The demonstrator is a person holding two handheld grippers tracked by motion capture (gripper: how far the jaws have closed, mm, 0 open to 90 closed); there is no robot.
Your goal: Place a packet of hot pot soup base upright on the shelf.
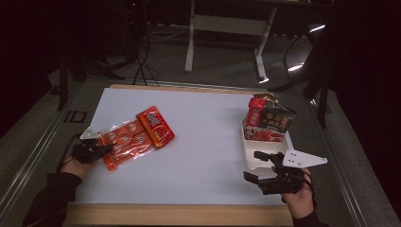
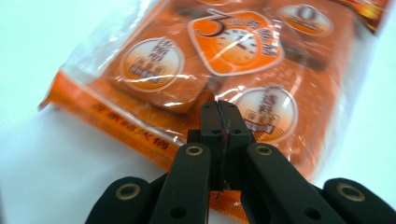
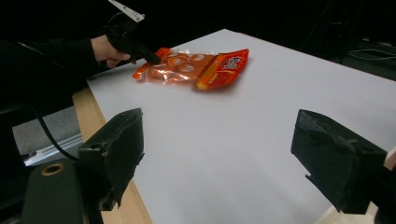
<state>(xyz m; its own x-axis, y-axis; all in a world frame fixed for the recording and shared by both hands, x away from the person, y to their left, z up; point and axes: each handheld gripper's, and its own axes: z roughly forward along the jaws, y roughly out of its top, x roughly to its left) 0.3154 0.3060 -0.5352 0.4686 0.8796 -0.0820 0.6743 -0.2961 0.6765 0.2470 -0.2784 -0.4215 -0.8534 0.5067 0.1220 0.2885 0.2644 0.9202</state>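
Two tongs in frame: left tongs clamped on orange snack packet, centre-left; right tongs apart, lower right, well clear. White surface; dim room behind.

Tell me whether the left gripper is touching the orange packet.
Touching: the left gripper view shows the left gripper shut on the orange packet film.

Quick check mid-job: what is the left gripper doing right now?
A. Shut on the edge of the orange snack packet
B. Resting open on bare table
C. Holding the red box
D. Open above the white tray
A. In the left gripper view the left gripper has its jaws pressed together on the near edge of the orange snack packet; the high view shows it at that packet's left end.
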